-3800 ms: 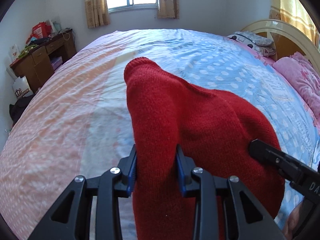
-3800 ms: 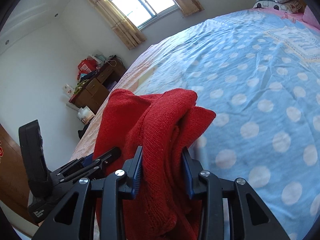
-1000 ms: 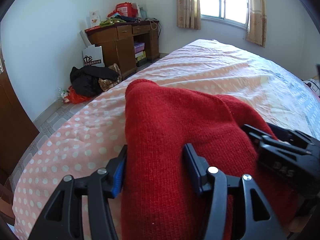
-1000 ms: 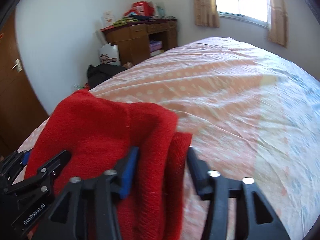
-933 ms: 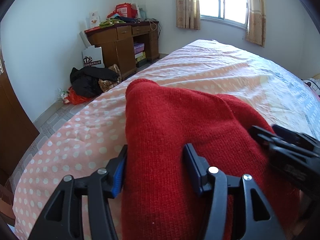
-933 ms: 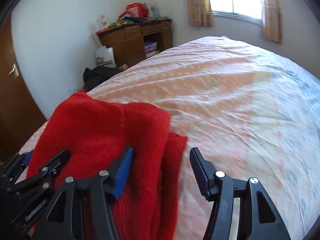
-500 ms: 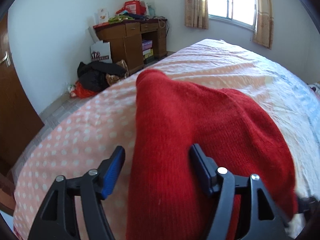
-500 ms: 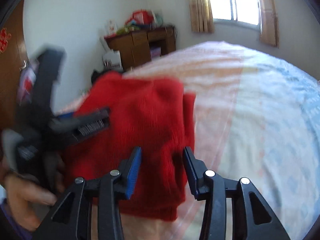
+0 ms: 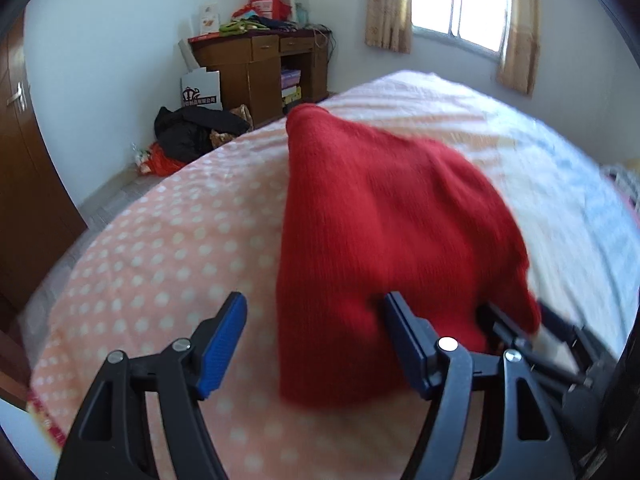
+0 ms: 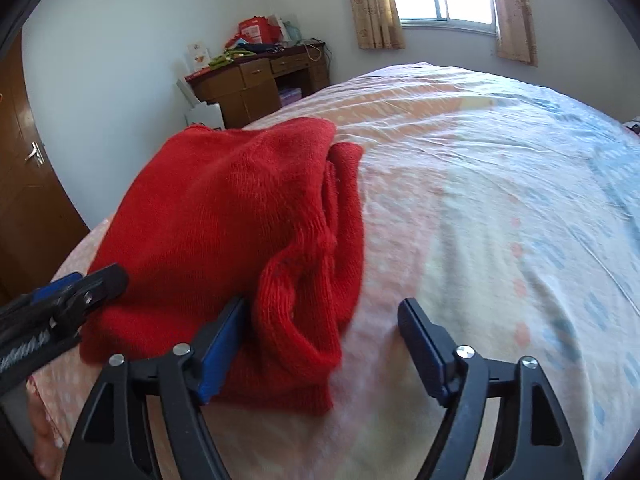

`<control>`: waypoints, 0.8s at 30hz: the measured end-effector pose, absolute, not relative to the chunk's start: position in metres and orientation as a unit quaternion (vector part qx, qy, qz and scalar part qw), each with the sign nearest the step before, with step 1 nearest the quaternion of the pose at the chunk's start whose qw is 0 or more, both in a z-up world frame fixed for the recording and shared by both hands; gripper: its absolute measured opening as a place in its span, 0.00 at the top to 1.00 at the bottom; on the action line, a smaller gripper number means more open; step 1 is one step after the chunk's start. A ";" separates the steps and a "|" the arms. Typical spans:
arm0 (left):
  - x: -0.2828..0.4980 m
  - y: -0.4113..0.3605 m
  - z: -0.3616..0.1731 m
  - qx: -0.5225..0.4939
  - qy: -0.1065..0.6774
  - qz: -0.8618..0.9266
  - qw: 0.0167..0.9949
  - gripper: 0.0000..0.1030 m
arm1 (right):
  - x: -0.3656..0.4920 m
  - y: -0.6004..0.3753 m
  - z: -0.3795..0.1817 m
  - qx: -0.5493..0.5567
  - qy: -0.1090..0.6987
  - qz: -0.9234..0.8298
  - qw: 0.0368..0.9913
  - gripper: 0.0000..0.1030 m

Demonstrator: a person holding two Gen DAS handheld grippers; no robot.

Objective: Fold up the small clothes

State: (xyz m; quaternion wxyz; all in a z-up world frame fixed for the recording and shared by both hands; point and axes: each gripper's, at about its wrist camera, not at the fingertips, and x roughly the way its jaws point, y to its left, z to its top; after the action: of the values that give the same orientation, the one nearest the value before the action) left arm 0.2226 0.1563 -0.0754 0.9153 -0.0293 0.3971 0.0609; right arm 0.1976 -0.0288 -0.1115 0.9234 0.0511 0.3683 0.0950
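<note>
red sweater (image 10: 224,220) folded near bed (image 10: 480,184) edge | left gripper (image 9: 316,344), right gripper (image 10: 320,344) jaws just spread, nothing pinched

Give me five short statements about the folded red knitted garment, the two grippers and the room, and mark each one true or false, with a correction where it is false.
1. The red knitted garment lies folded on the polka-dot bedspread. True.
2. The right gripper is clamped on the garment. False: its jaws have just been opening and stand wide; a fold of the garment lies between them unpressed.
3. The left gripper is open. True: its jaws have just been opening, and the left pad stands clear of the knit.
4. The brown wooden desk stands bare. False: bags and clutter cover its top.
5. The garment is blue. False: it is red.
</note>
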 end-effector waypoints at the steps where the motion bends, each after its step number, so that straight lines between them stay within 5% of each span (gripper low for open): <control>1: 0.217 0.154 -0.078 -0.018 0.400 0.065 0.914 0.29 | 0.194 -0.030 -0.112 0.051 0.370 0.093 0.923 0.24; 12: 0.149 0.144 -0.074 -0.004 0.391 0.068 0.918 0.28 | 0.104 -0.051 -0.091 0.045 0.366 0.075 0.926 0.24; 18: 0.106 0.137 -0.048 0.001 0.346 0.074 0.935 0.01 | 0.050 -0.058 -0.052 0.040 0.317 0.063 0.946 0.23; 24: 0.068 0.138 -0.023 -0.007 0.310 0.051 0.949 0.00 | -0.005 -0.063 -0.007 0.050 0.254 0.048 0.965 0.15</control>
State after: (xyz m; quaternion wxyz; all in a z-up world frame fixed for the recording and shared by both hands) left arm 0.0679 0.1378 -0.0229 0.9493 -0.0065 0.3100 0.0512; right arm -0.0045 -0.0634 -0.0069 0.9647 0.0497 0.2543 0.0480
